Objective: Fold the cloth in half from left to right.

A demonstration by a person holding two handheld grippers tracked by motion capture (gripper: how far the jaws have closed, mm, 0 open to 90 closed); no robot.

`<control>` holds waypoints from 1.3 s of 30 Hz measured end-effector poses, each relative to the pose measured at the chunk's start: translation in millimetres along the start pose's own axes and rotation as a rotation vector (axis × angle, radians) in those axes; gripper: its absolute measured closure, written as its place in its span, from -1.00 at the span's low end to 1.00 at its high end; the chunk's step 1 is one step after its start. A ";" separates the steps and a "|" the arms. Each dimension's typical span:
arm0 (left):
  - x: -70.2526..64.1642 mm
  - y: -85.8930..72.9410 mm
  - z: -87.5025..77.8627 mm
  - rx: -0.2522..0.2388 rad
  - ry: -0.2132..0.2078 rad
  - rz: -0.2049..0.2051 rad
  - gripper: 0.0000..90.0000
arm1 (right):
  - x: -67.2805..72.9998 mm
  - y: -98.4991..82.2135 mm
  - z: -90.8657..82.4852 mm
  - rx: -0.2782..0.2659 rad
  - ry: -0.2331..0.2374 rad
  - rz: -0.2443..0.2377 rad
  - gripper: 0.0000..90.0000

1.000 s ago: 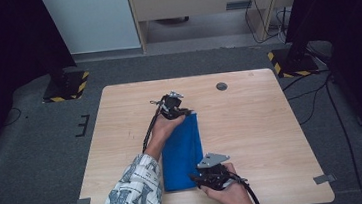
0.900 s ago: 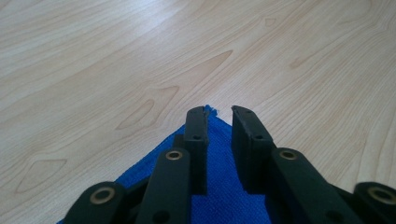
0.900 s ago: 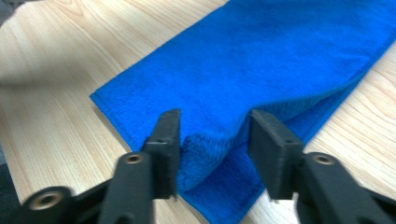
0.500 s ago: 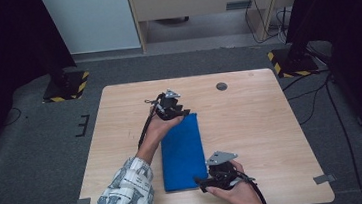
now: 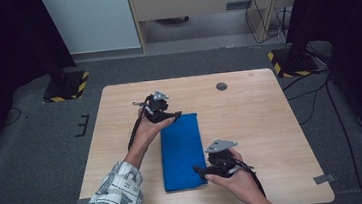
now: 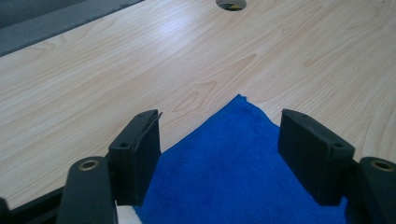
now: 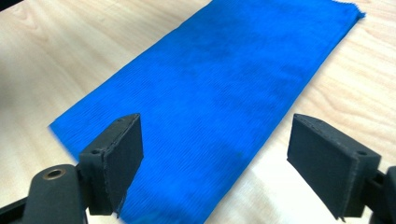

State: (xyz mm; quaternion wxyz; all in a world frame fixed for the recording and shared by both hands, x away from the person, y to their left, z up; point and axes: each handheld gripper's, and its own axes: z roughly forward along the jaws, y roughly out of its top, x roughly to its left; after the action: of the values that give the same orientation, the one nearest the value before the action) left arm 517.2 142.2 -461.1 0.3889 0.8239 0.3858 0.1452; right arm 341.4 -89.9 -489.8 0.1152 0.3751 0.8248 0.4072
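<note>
A folded blue cloth (image 5: 181, 151) lies mid-frame on the counter (image 5: 271, 118). The left claw (image 5: 169, 115) gapes wide over its upper corner, perhaps just above it. The right claw (image 5: 201, 170), equally wide, holds nothing at the lower edge.

The left forearm, in a patterned sleeve (image 5: 111, 201), enters from the bottom edge at about 7 o'clock and reaches up toward 1 o'clock. Its hand (image 5: 147, 130) holds the left gripper (image 5: 174, 115), jaws pointing toward 3 o'clock and spread wide apart with nothing between them. The right hand (image 5: 237, 183) comes in from 5 o'clock and holds the right gripper (image 5: 199, 170), aimed toward 9 o'clock, jaws likewise parted and empty.
</note>
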 end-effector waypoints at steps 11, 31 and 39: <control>11.0 -14.0 2.9 0.013 0.019 -0.035 -0.67 | -21.9 13.9 27.0 0.003 -0.022 0.013 -0.57; 21.4 -18.7 -22.2 -0.013 0.045 -0.032 -0.78 | -52.5 45.9 62.8 0.041 -0.071 -0.032 -0.64; 22.9 -22.1 -25.5 0.008 0.055 -0.021 -0.78 | -63.0 61.0 66.8 0.020 -0.058 -0.020 -0.53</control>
State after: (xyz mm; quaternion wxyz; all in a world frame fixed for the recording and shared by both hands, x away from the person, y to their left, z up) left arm 507.0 181.7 -462.5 0.3762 0.8171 0.4056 0.1623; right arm 450.1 -72.1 -493.7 0.1396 0.3796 0.8288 0.3867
